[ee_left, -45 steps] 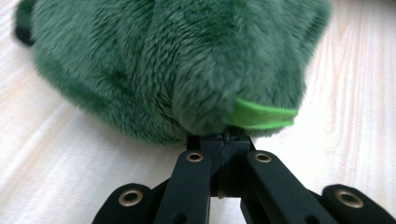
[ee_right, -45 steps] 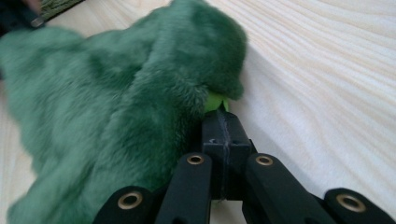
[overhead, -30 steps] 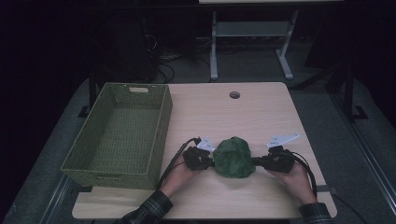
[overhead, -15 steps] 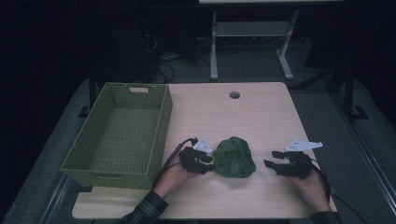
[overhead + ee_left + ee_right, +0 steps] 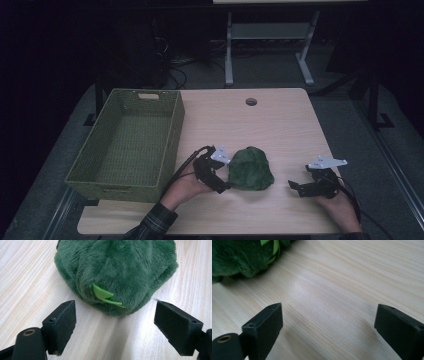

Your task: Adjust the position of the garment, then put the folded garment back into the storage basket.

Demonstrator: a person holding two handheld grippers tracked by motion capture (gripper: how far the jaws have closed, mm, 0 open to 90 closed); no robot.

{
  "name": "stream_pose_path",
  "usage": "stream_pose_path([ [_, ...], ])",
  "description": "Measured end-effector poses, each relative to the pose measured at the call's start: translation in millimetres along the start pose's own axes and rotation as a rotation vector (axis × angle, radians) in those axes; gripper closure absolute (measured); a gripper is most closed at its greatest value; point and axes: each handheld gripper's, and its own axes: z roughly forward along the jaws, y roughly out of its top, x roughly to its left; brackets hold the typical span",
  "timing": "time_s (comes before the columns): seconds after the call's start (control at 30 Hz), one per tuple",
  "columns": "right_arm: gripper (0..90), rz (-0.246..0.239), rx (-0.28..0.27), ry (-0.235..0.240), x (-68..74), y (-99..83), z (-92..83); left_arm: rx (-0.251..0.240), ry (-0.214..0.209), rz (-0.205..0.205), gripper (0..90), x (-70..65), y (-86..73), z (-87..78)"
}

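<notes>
Far left of the high view there's a green woven basket [image 5: 127,142] sitting on the left edge of the light wood table [image 5: 280,120], nothing in it that I can see.

Just right of the basket, lower middle of the frame, a hand in a plaid sleeve [image 5: 155,222] holds the left claw [image 5: 224,176]. Its tips are right up against the left side of the green plush toy [image 5: 251,169], but the jaws have just been opening — in the left gripper view they stand wide apart, with the fuzzy lump [image 5: 117,272] ahead of them and a bit of its near edge between the tips, neither pad pressing on it. You can see a small bright green tab [image 5: 102,293] poking out of the fur on that side.

The toy itself lies on the table a little below the centre of the high view, on its own.

Further right, near the lower right edge of the table, the right claw [image 5: 296,187] points back toward the toy but is clearly apart from it. Its jaws have also just been opening — in the right gripper view they're spread wide over bare wood, with only a corner of the plush [image 5: 239,257] at the upper left of that frame.
</notes>
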Motion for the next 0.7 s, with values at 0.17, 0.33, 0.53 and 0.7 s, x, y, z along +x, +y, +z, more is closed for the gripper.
stream_pose_path([
  [0.17, 2.5, -0.013, 0.017, -0.003, 3.6, -0.5, 5.1, 0.021, 0.000, 0.031, 14.3, 1.1, 10.6, -2.8],
  [0.33, 2.1, -0.004, 0.012, 0.004, 1.8, -1.5, 5.5, 0.028, 0.003, 0.044, 13.8, 4.2, 20.4, -3.2],
  [0.53, 2.0, 0.000, 0.014, 0.005, 2.2, -1.6, 5.5, 0.039, -0.012, 0.036, 13.5, 8.1, 30.0, 2.7],
  [0.7, 2.1, 0.001, 0.014, 0.005, 2.2, -1.6, 5.6, 0.058, -0.024, 0.039, 12.9, 11.9, 36.6, 12.0],
])
